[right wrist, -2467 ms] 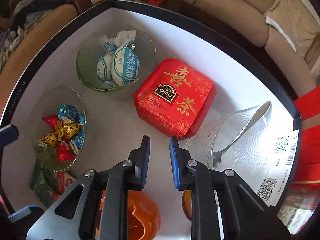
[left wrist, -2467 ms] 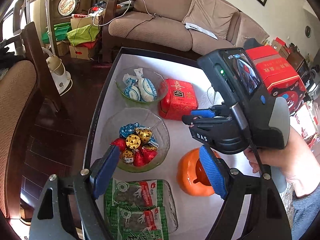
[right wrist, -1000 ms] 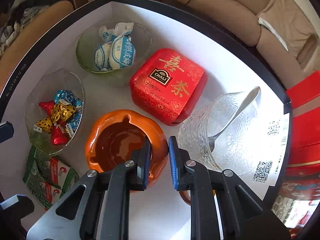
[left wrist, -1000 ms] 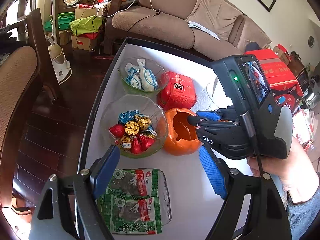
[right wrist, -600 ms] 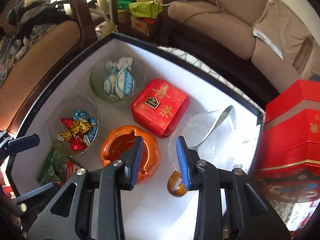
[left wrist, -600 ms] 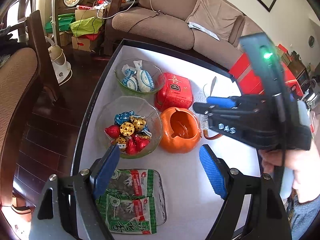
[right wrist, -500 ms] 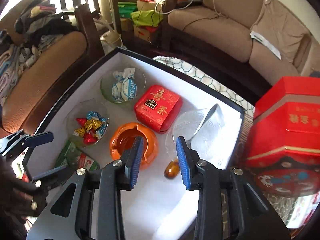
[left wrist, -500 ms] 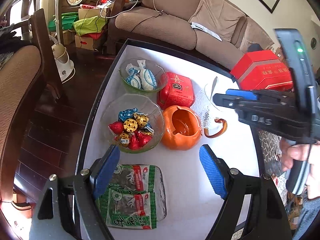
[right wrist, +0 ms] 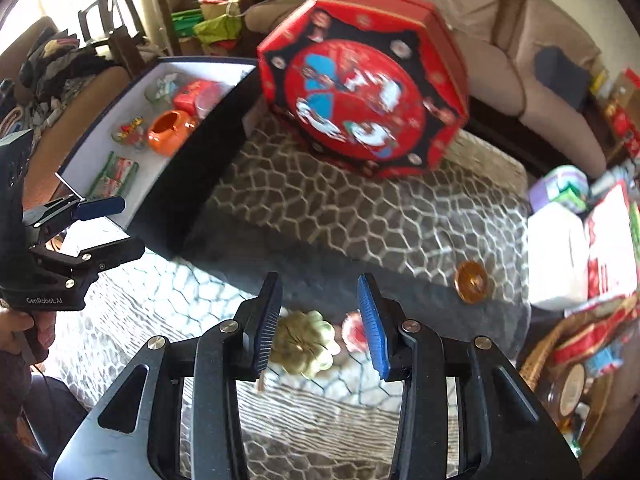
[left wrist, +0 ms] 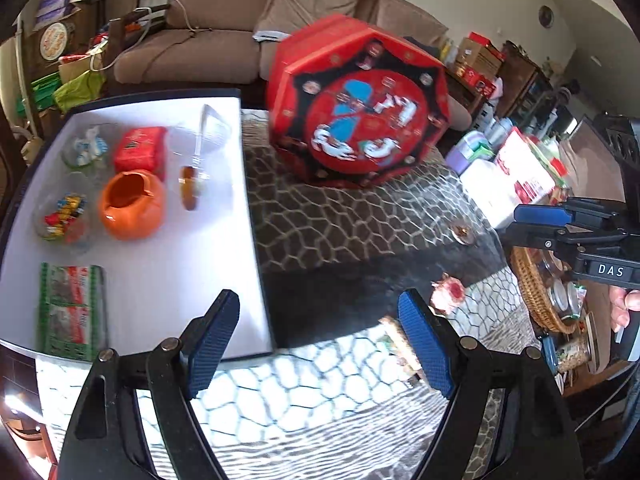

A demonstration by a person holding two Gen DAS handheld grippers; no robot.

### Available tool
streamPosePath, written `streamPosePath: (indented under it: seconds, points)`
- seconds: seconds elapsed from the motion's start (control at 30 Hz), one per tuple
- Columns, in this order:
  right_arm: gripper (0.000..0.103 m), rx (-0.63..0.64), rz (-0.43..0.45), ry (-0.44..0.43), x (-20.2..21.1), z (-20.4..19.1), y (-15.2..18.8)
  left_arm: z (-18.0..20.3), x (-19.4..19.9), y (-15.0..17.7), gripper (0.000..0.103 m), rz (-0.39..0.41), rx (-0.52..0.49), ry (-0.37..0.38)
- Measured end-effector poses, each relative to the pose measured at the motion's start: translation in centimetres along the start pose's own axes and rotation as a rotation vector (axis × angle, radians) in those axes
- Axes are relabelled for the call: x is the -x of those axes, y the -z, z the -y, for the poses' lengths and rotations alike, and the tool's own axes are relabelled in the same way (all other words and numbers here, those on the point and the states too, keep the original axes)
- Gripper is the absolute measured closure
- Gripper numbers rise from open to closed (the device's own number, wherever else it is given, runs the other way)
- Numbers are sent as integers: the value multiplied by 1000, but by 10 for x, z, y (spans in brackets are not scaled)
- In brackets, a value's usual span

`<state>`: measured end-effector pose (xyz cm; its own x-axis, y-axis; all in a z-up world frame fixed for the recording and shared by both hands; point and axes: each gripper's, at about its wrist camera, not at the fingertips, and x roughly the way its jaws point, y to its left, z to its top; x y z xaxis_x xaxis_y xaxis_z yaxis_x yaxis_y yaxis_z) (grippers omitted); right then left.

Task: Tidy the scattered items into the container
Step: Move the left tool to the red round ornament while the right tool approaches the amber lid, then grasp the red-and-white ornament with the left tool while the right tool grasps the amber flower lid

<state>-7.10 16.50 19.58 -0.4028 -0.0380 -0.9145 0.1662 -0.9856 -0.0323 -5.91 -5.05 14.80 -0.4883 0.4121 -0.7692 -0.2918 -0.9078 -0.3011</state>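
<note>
Six items lie inside the container (left wrist: 180,272), the white-lined, dark-rimmed box at the left of the worktop (left wrist: 320,224): bowl of white-and-blue sweets (left wrist: 86,148), red tin (left wrist: 140,150), glass bowl with spoon (left wrist: 208,136), orange pot (left wrist: 132,204), bowl of foil candies (left wrist: 62,216), green snack packets (left wrist: 70,312). Judged well past the halfway mark. Outstanding on the patterned cloth, outside the container: gold pumpkin-shaped piece (right wrist: 302,342), small red-and-white item (right wrist: 354,330) just beside it, amber disc (right wrist: 472,280) well apart to the right. Large red octagonal box (left wrist: 360,108) beside the container's far corner; not possible to tell whether it belongs to the job. Left gripper (left wrist: 320,336): jaws wide apart, nothing between them, positioned over the cloth just off the container's near corner. Right gripper (right wrist: 320,316): jaws parted, empty, pointed toward the gold piece and the red-and-white item, both visible between the fingers in the right wrist view, no contact. Remaining work, by estimate: collect the three loose pieces singly and set each on the bare floor of the container.
</note>
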Motion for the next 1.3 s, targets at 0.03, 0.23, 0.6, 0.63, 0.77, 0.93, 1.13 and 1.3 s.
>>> streamPosePath:
  seconds: [0.03, 0.23, 0.6, 0.63, 0.77, 0.93, 1.13, 1.3]
  points:
    - [66, -28, 4, -7, -1, 15, 12, 15, -10, 5, 20, -11, -5, 10]
    - [66, -148, 29, -52, -22, 81, 63, 79, -67, 34, 20, -18, -39, 26]
    - [49, -501, 85, -56, -106, 221, 68, 148, -141, 17, 20, 13, -130, -56]
    - [54, -523, 88, -71, -117, 229, 65, 153, -145, 17, 20, 26, -148, -76]
    - [62, -503, 73, -33, -149, 240, 50, 167, -158, 19, 20, 85, -215, -161]
    - [33, -550, 86, -57, -171, 245, 50, 163, -164, 24, 20, 83, -244, -150]
    - [28, -464, 15, 22, -193, 227, 36, 152, -162, 29, 10, 79, -223, -84]
    - [27, -398, -26, 120, -205, 210, 25, 169, -184, 33, 10, 17, -284, -125]
